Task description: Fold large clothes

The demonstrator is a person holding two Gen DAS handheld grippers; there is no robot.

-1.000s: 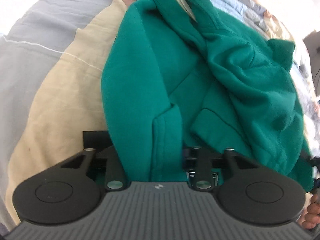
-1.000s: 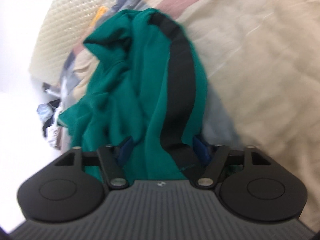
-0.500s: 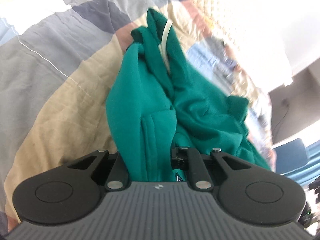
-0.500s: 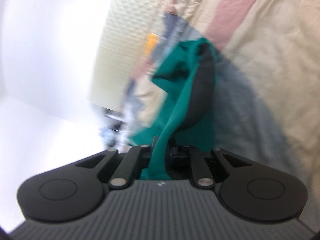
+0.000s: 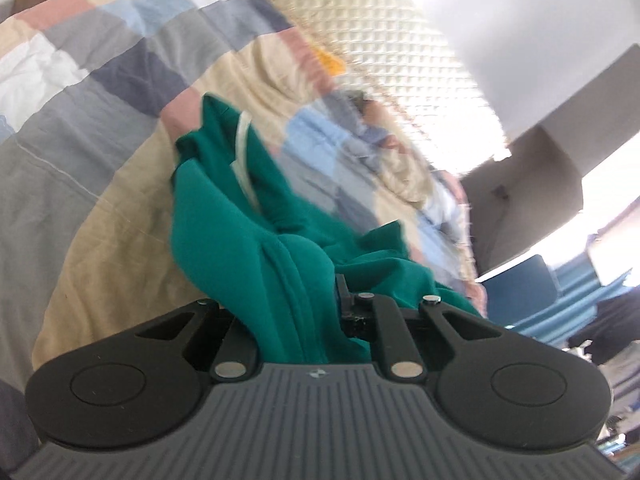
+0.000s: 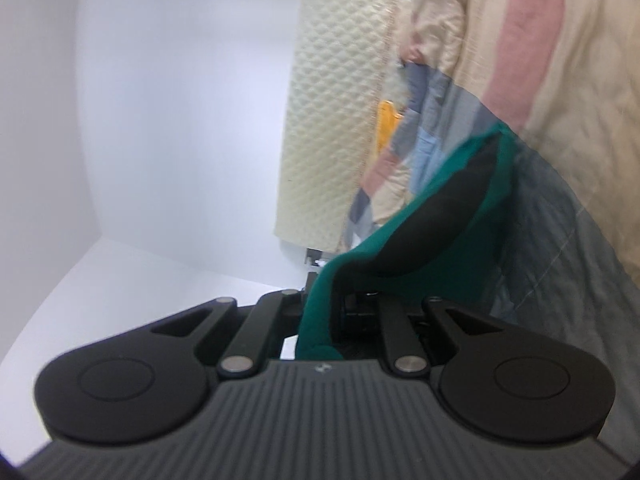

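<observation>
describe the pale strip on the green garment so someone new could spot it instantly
On the patchwork quilt that covers the bed, a green hoodie hangs from the left gripper, which is shut on its fabric. Near the hoodie's far top end runs a pale cream strip, narrow and curved. It is the only light mark on plain green cloth.

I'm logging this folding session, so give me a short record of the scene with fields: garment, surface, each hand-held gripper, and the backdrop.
garment: green hoodie, bunched, with a pale drawstring and a black panel
surface: patchwork quilt in grey, beige, pink and blue
left hand-held gripper: shut on the green hoodie
right hand-held gripper: shut on the green hoodie
backdrop: cream quilted headboard
</observation>
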